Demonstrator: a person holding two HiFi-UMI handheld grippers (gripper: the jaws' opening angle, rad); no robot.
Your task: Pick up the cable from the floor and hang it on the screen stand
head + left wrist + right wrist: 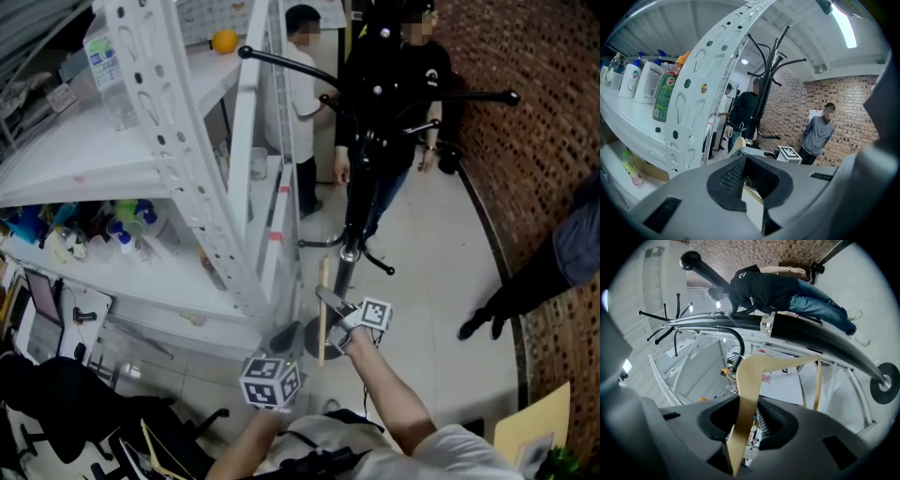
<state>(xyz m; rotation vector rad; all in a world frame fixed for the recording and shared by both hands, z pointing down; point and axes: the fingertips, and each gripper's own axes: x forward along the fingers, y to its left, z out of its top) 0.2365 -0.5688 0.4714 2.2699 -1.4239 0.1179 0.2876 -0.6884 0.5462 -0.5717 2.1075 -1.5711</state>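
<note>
— What could go wrong from here?
— For one, no cable shows in any view. The right gripper [747,420] has its jaws closed partway on one arm of a wooden hanger [754,376], which sits just beside the black pole of the stand [811,333]. The hold is on a flat, narrow strip, so I'd expect the hanger to swivel or slide out if it bumps the pole (I can't make out its hook, so how it would catch on a branch is a guess).
— Anything else close by?
— The white shelf rack [178,159] stands near on the left, and a person in black [394,84] is right behind the stand. A wide swing could clip either.
— And the pose?
— The right forearm [394,398] reaches forward, with its gripper about level and rolled onto its side. The left gripper [750,180] sits lower and nearer the body, jaws narrowly apart with nothing from the scene between them
</note>
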